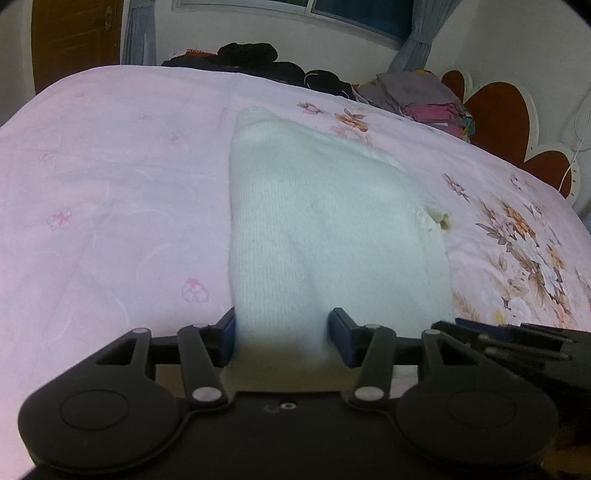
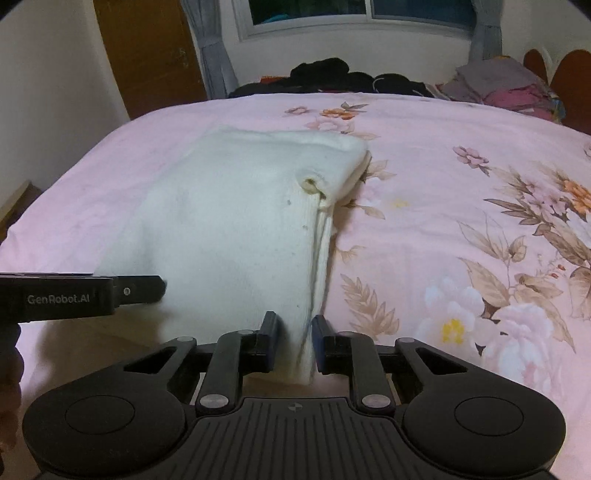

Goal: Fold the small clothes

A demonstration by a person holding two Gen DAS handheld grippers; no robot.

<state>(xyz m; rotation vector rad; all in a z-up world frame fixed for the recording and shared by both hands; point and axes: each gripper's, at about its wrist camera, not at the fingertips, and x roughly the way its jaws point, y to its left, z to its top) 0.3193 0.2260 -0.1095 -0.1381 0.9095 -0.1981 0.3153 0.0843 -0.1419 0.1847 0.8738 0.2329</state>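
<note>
Ahead of me the bed (image 1: 110, 166) carries a pink floral sheet, and along its far edge at twelve o'clock I see a heap of dark clothes (image 2: 332, 74), with a stack of grey and magenta folded garments (image 2: 498, 85) off at about one o'clock beside the red headboard (image 1: 498, 110). A window (image 2: 351, 14) with grey curtains sits above, and a brown door (image 2: 147, 55) stands at eleven o'clock. Nothing lies between my tools and the work. I count one white knitted garment (image 1: 314, 221), spread on the sheet from the near edge toward twelve o'clock, with a small hole near its edge. I have two tools on it: the left hand-held gripper (image 1: 284, 336) points forward, level with the bed, its blue pads clamped on the garment's near hem; the right hand-held gripper (image 2: 295, 339) sits just beside it at three o'clock, likewise level, pinching the near right-hand edge of the cloth between its closed-in fingers. Each tool shows in the other's view.
</note>
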